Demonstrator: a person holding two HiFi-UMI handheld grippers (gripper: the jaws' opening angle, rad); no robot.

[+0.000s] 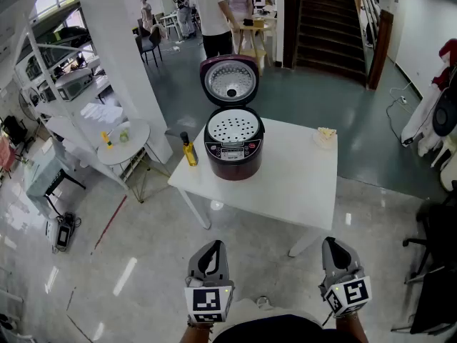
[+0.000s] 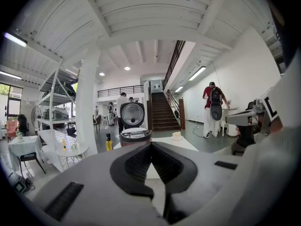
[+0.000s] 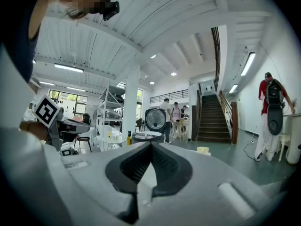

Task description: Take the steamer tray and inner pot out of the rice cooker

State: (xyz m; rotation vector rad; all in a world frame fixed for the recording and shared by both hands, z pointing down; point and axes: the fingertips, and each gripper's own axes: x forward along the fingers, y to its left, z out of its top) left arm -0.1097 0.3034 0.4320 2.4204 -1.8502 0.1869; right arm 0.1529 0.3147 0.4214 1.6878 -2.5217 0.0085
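head view first: we count one dark maroon round rice cooker on one white rectangular table, with its one hinged lid flipped up at the back. one white perforated steamer tray sits in the top of the cooker. it covers the whole opening, so the inner pot under it is hidden from us. also on the table are one small yellow bottle with a dark cap just beside the cooker on its left, and one small pale object near the far right corner, too small to identify. two grippers poke in at the bottom edge, the left gripper and the right gripper. each has one marker cube, both are well apart from the table, and their handles are cut off by the frame. one round white side table stands off to the left, and the bits on it are too tiny to name. a few people stand at the back, with their heads cut off at the top.

left gripper view: the two jaws are pressed together at the tips with nothing between them. the cooker shows far off just above them, but the tray is too low to make out. one person in a red top stands at the right.

right gripper view: same deal, two jaws closed tip to tip and nothing held. the cooker and bottle are tiny in the distance.
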